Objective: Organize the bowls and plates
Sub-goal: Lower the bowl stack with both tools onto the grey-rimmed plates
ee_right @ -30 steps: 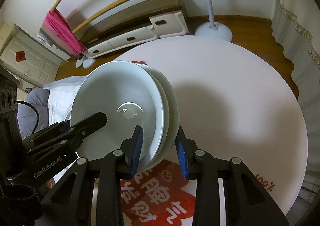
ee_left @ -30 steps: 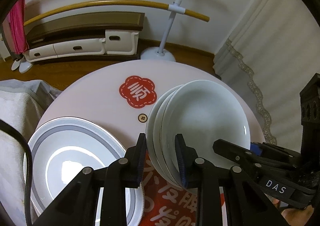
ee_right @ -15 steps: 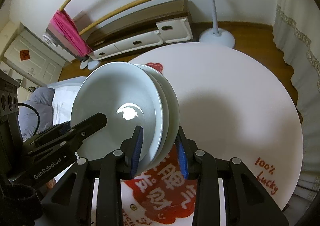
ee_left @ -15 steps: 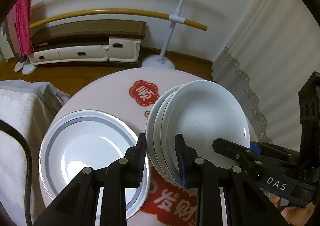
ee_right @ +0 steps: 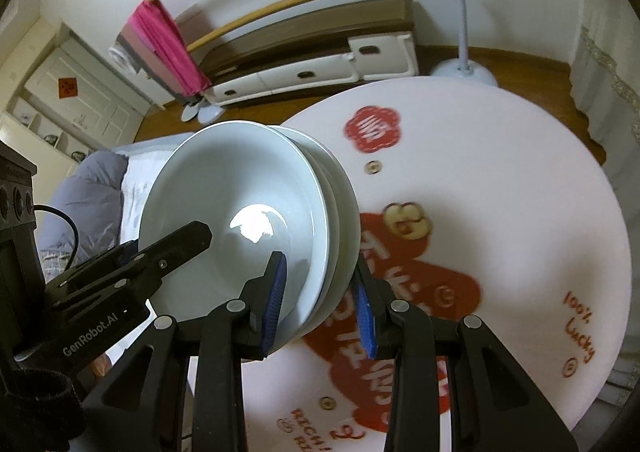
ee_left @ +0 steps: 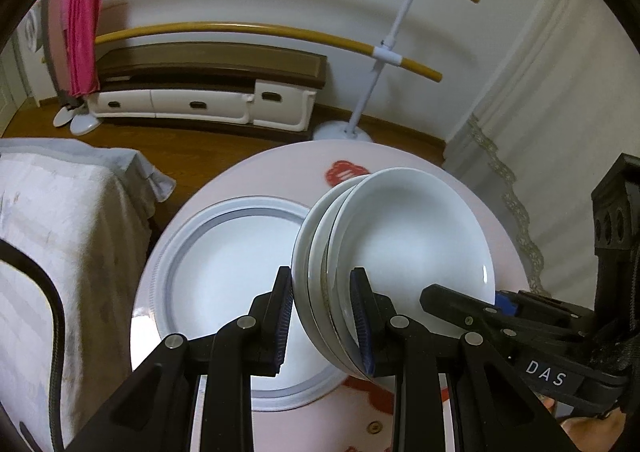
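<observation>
A stack of three white bowls [ee_left: 404, 248] is held in the air above the round table [ee_left: 256, 176], clamped from both sides. My left gripper [ee_left: 324, 312] is shut on one rim of the stack. My right gripper [ee_right: 318, 296] is shut on the opposite rim; the stack also shows in the right wrist view [ee_right: 248, 228]. A large white plate with a grey band [ee_left: 224, 272] lies on the table below and left of the bowls. The right gripper also shows in the left wrist view [ee_left: 496, 312], and the left gripper shows in the right wrist view [ee_right: 132, 264].
The table has a white cover with red printed patterns [ee_right: 404, 284]. A bed with grey bedding [ee_left: 52, 236] is close on the left. A low cabinet [ee_left: 200, 92] and a drying rack stand [ee_left: 380, 64] are behind the table.
Both grippers have lifted the bowl stack higher and moved it left toward the large plate; the table now looks farther below. Both grips stay the same.
</observation>
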`<state>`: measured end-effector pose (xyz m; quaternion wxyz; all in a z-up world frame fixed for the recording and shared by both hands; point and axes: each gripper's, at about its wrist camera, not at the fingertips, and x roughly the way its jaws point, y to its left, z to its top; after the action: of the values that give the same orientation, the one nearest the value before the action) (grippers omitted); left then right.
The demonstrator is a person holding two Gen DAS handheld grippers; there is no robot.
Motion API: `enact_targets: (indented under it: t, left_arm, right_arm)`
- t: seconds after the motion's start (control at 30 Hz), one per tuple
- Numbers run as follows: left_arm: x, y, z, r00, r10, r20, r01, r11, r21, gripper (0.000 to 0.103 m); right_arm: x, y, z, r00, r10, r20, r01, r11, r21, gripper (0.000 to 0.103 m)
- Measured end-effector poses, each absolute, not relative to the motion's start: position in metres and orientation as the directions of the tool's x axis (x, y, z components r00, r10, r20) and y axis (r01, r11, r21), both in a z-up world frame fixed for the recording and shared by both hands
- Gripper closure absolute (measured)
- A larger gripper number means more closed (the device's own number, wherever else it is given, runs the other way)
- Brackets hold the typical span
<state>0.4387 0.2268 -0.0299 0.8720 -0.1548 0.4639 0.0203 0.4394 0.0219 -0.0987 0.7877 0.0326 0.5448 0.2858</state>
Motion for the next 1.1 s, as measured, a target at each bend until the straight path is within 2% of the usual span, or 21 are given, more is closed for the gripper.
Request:
enact_targets:
  t: [0.47,1.1]
  left_arm:
    - [0.404,0.26,-0.033,0.549,-0.088,-0.831,-0.238,0.937,-0.256,0.079]
    - [0.424,0.267,-0.044,0.526,-0.091,-0.846,-0.252,0.933,-0.257,0.079]
  right_arm:
    - [0.42,0.068,-0.119,0.189,0.48,-0.857,-0.445,0.82,0.361,0.07]
    - [0.418,0.082,-0.133,0.162,0.456,-0.875,-0.442,0.826,0.348,0.07]
